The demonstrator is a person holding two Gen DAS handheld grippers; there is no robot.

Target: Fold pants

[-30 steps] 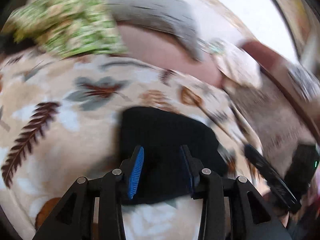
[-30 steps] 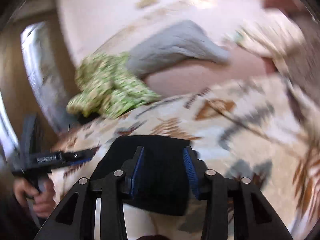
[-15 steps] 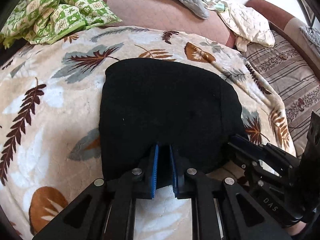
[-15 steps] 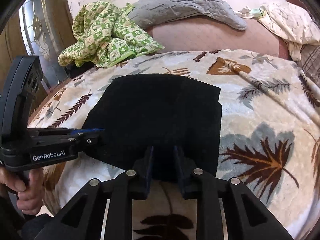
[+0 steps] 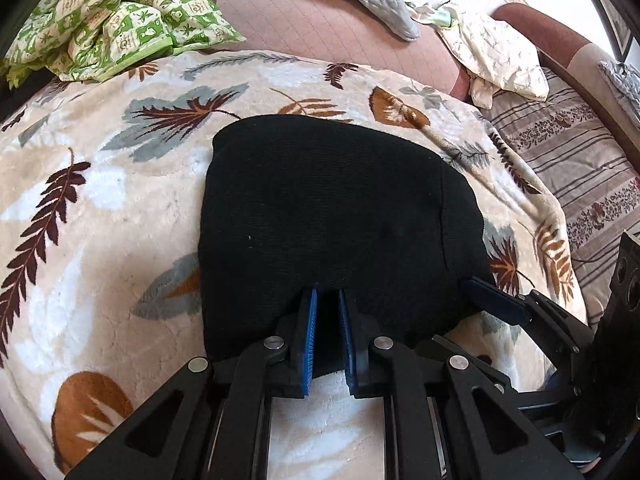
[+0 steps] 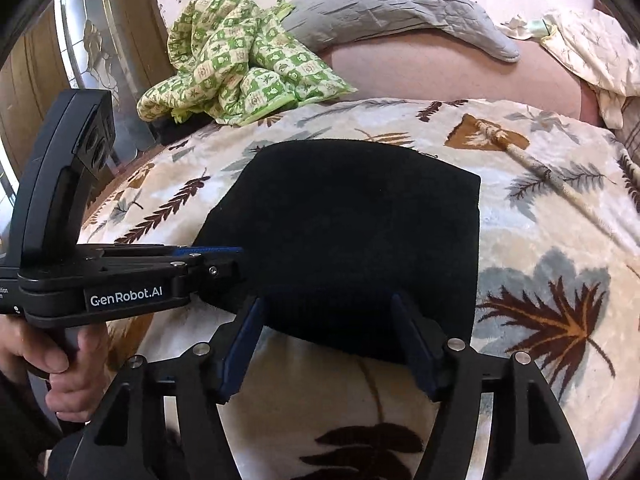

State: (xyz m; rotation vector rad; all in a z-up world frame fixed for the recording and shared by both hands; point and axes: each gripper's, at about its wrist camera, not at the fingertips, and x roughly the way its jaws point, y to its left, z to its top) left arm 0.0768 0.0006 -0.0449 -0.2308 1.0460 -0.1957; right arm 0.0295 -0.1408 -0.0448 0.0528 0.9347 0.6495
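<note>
The black pants (image 5: 328, 216) lie folded into a compact block on a leaf-patterned blanket (image 5: 100, 184); they also show in the right wrist view (image 6: 352, 232). My left gripper (image 5: 328, 300) is shut on the near edge of the pants. It shows from the side in the right wrist view (image 6: 224, 252). My right gripper (image 6: 328, 308) is open, its blue-padded fingers (image 6: 244, 340) astride the near edge of the pants without pinching it. Its fingers (image 5: 492, 296) reach in at the pants' right corner in the left wrist view.
A green checked cloth (image 6: 240, 64) and a grey pillow (image 6: 392, 12) lie at the back of the bed. A cream cloth (image 5: 492, 52) and a striped cover (image 5: 580, 168) lie at the right. A hand (image 6: 60, 368) holds the left gripper's handle.
Both grippers came down and shut on the near edge of the pants. My right gripper has since opened; the left stays shut on the cloth.
</note>
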